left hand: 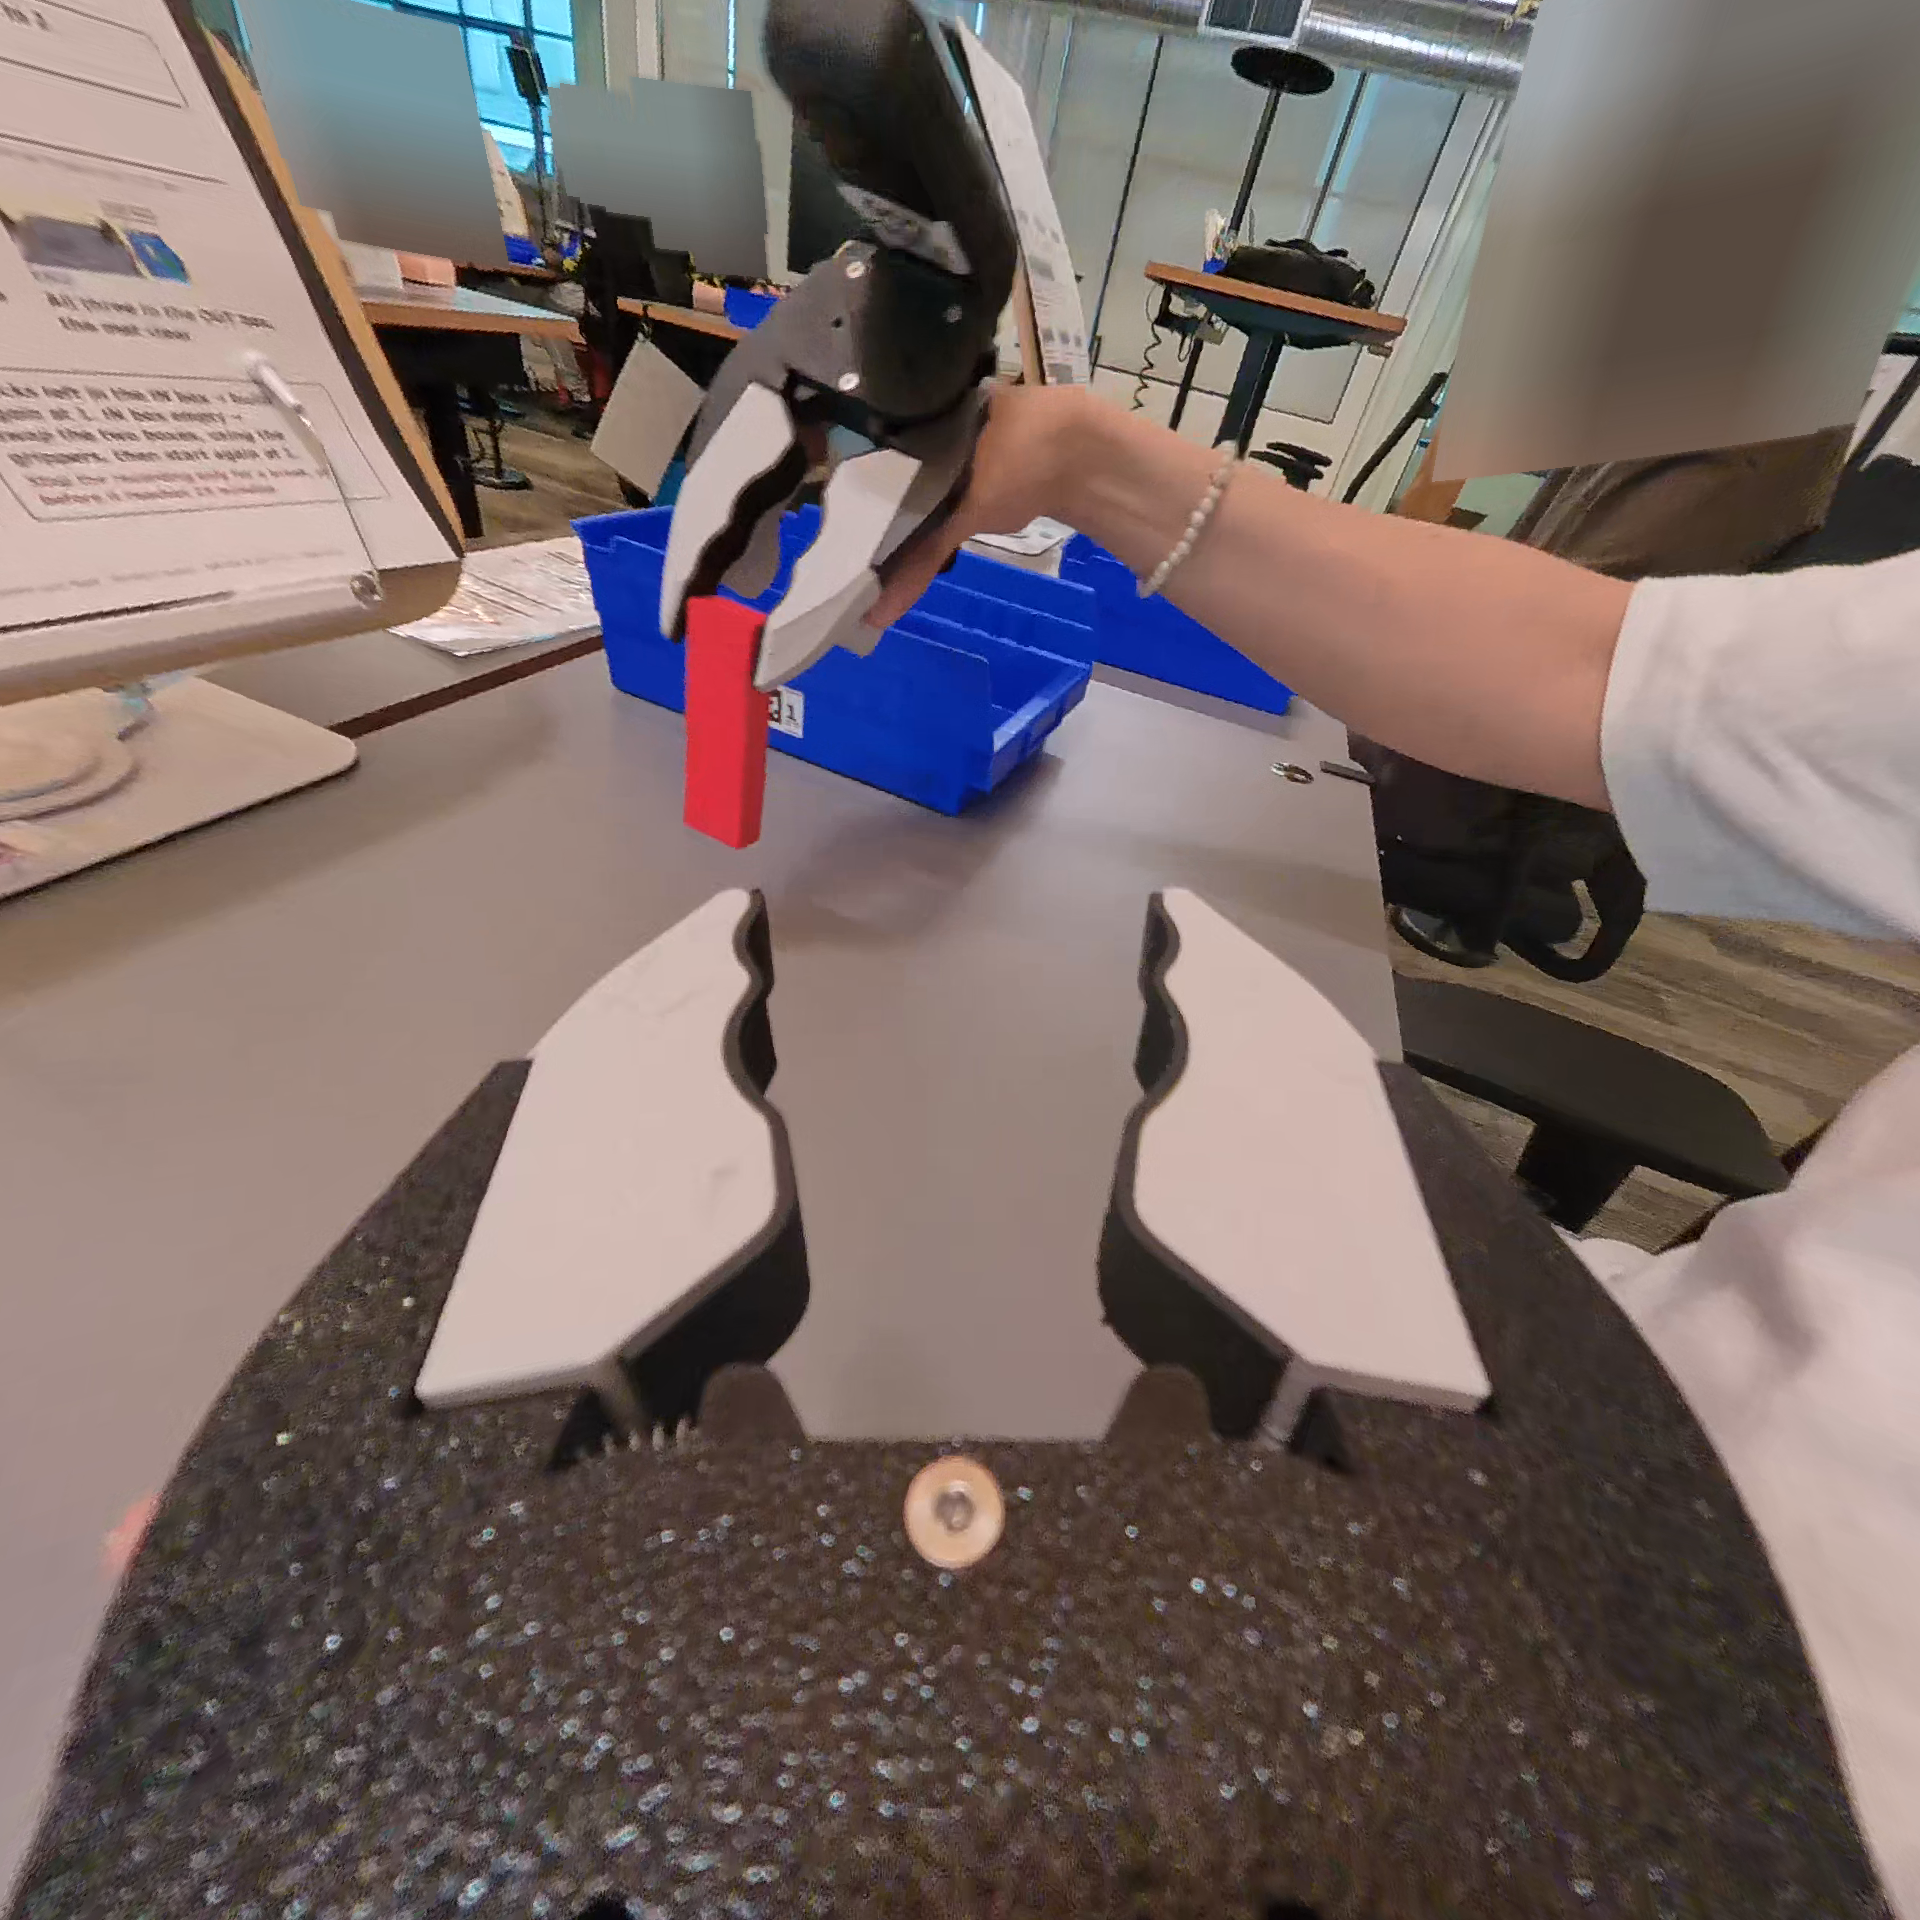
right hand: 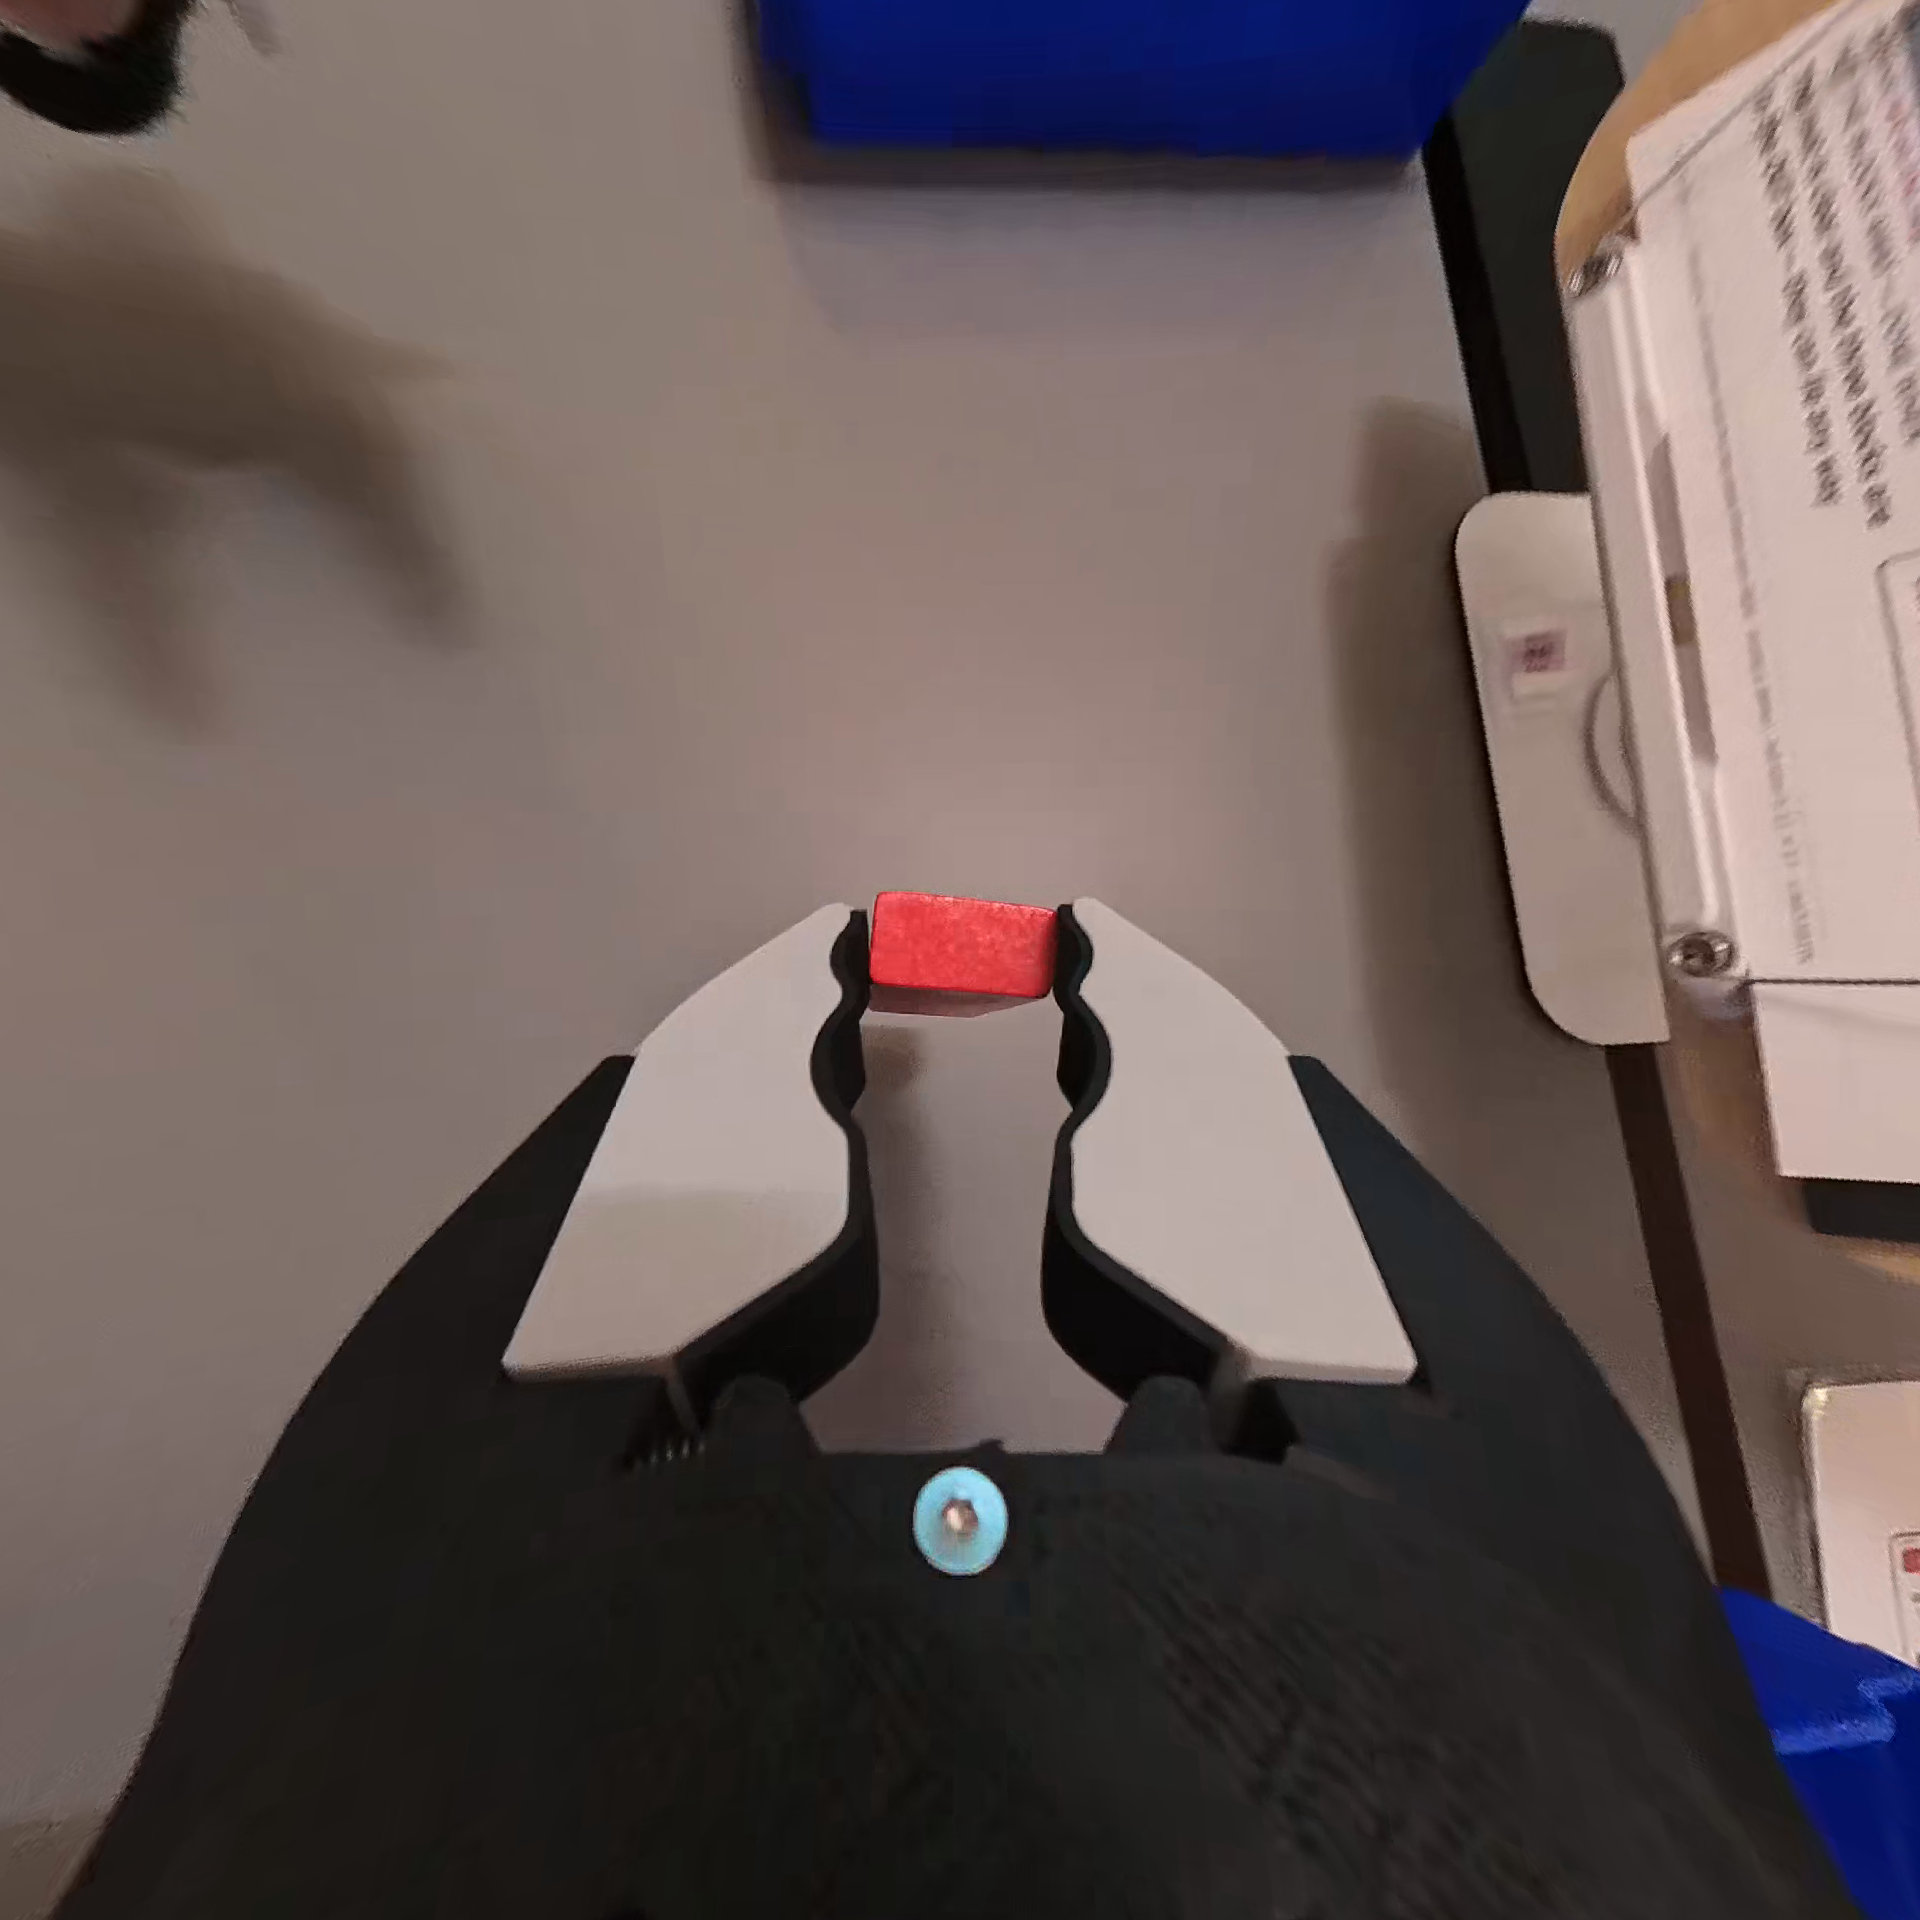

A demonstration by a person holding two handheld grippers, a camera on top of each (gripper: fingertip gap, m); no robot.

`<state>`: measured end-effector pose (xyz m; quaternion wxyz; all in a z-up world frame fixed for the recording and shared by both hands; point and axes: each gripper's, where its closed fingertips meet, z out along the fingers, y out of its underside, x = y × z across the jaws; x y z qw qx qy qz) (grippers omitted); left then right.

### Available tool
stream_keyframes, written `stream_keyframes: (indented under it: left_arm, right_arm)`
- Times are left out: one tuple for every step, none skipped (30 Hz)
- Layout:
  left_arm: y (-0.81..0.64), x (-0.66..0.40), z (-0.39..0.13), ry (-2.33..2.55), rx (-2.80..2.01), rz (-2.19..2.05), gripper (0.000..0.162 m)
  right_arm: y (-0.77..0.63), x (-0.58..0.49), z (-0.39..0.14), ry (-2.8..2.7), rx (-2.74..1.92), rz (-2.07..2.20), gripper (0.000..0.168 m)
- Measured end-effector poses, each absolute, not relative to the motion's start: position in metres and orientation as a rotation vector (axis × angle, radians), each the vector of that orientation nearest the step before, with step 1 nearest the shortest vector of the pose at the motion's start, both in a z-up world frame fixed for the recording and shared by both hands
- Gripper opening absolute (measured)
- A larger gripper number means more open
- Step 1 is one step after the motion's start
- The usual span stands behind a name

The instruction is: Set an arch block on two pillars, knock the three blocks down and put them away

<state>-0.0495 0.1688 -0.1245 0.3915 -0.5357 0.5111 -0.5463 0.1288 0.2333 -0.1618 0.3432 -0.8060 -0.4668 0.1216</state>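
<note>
My right gripper [right hand: 961, 951] is shut on a red block [right hand: 961, 951], held end-on between its tips above the grey table [right hand: 727, 520]. In the left wrist view the right gripper [left hand: 727, 634] points down and the red block [left hand: 724, 722] hangs upright from its tips, above the table [left hand: 312, 1039] in front of a blue bin [left hand: 914, 707]. My left gripper [left hand: 956, 914] is open and empty, low over the table, a short way from the block.
A second blue bin [left hand: 1174, 634] lies behind the first. A stand with a printed sheet [left hand: 156, 364] is at the left, also at the right in the right wrist view [right hand: 1766, 623]. The table's right edge [left hand: 1371, 831] drops to a chair. Left tips to right tips: about 20 cm.
</note>
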Motion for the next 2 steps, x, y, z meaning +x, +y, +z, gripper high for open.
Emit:
stream_keyframes:
  left_arm:
    - [0.1658, -0.0475, -0.1264, 1.303, -1.359, -1.398, 0.067]
    - [0.1629, -0.0455, -0.1278, 1.307, -1.356, -1.409, 0.067]
  right_arm:
    - [0.2353, 0.1317, -0.1696, -1.208, -2.110, 0.320, 0.035]
    - [0.2366, 0.1342, -0.1774, -1.208, -2.129, 0.321, 0.035]
